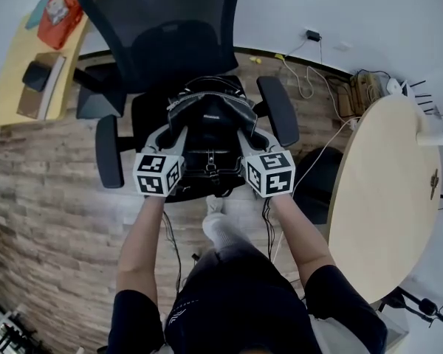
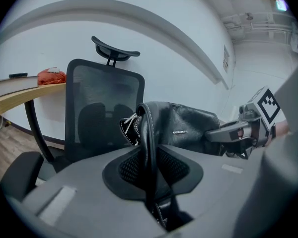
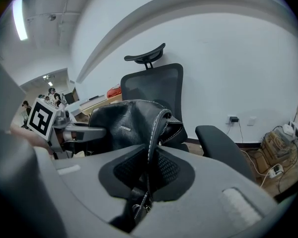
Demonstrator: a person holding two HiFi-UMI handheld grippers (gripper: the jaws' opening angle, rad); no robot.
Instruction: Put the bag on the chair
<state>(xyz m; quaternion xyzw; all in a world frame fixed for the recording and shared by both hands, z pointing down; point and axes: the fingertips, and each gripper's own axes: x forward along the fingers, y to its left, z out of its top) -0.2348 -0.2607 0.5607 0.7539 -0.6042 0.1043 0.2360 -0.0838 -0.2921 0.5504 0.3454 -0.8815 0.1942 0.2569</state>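
A black leather bag (image 1: 210,124) rests on the seat of the black mesh office chair (image 1: 162,21), between its armrests. My left gripper (image 1: 176,125) is at the bag's left side, my right gripper (image 1: 245,129) at its right side. In the left gripper view a black stitched strap (image 2: 148,133) stands between the jaws of the left gripper (image 2: 150,155), which look slightly parted round it. In the right gripper view the right gripper (image 3: 150,167) is shut on the other strap (image 3: 156,133). The bag's body (image 3: 119,123) bulges between the two grippers.
The chair's armrests (image 1: 280,109) flank the bag closely. A round wooden table (image 1: 384,198) stands at the right and a desk (image 1: 29,57) with a red object (image 1: 59,13) at the upper left. Cables (image 1: 303,80) lie on the floor behind. My foot (image 1: 220,227) is under the seat's front.
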